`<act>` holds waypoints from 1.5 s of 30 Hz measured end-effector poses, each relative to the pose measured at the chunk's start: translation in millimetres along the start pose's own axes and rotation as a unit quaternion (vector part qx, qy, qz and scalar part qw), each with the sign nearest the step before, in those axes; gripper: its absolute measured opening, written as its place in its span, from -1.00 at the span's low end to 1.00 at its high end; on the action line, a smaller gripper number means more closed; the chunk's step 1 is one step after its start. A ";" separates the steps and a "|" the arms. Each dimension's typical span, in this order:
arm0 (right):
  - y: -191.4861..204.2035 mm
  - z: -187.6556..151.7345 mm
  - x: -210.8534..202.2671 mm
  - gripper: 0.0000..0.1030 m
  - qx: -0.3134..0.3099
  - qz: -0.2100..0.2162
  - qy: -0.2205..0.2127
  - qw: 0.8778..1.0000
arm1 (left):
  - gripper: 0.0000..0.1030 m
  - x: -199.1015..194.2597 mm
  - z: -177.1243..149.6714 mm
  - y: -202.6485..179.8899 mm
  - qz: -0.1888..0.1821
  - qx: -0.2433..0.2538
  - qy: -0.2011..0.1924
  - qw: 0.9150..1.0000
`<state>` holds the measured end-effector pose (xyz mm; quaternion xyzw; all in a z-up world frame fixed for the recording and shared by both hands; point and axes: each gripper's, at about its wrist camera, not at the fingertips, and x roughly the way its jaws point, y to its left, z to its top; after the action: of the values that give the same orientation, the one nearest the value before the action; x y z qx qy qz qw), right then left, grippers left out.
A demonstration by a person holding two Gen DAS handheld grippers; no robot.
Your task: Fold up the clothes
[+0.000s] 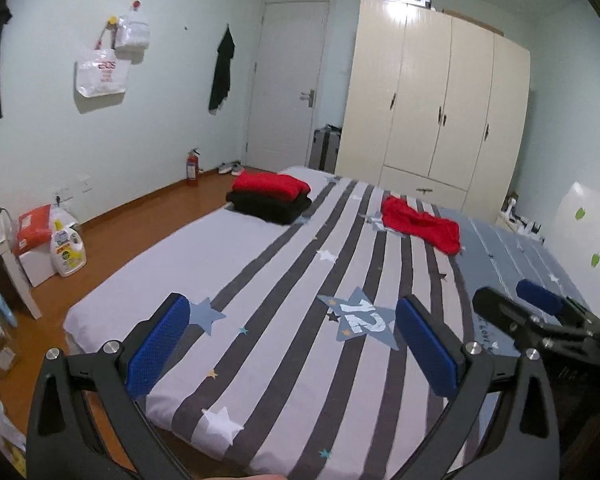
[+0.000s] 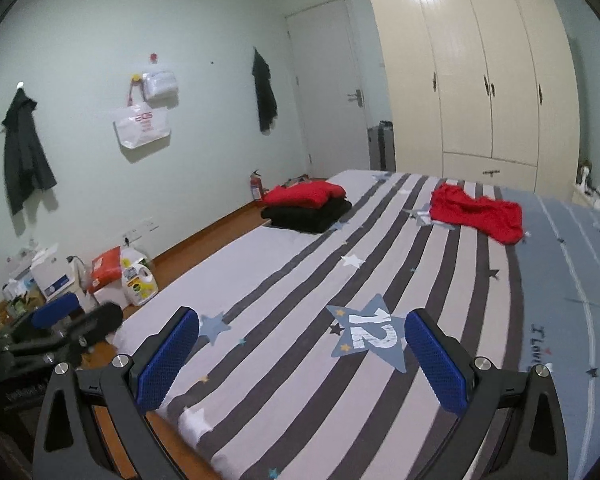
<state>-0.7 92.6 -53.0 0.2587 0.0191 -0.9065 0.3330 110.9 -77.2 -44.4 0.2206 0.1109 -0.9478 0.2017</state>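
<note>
At the bed's [image 1: 188,256] near end, left gripper [image 1: 292,340] and right gripper [image 2: 300,356] hover spread apart, holding nothing. Crumpled red garment [image 1: 420,224] lies toward the far right edge; folded stack [image 1: 272,196] sits at the far left edge. Reach in, pinch two corners, drag it flat before creasing.

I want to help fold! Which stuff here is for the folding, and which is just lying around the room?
For the folding:
- crumpled red garment, not yet folded
- folded red garment stacked on the folded black garment
- bed they lie on
- left claw and right claw, both open and empty

Just lying about:
- detergent bottle
- fire extinguisher
- white bag on the wall
- wardrobe
</note>
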 end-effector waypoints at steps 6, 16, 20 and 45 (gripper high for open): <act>12.9 14.4 -46.3 0.98 -0.016 -0.008 -0.014 1.000 | 0.98 -39.0 12.1 -6.7 0.009 0.005 -0.012 1.000; 18.7 26.7 -57.2 0.98 -0.021 -0.003 -0.023 1.000 | 0.98 -48.6 21.4 -4.8 0.014 0.008 -0.018 1.000; 17.1 26.9 -51.6 0.98 -0.020 -0.005 -0.023 1.000 | 0.98 -46.1 20.6 -2.2 0.018 0.012 -0.019 1.000; 11.3 25.1 -48.1 0.98 -0.023 -0.003 -0.020 1.000 | 0.98 -35.1 21.2 -4.7 0.015 0.019 -0.019 1.000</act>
<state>25.8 107.2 -6.6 0.2327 0.0339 -0.9119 0.3365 129.8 -67.7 -9.0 0.2077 0.0859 -0.9506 0.2140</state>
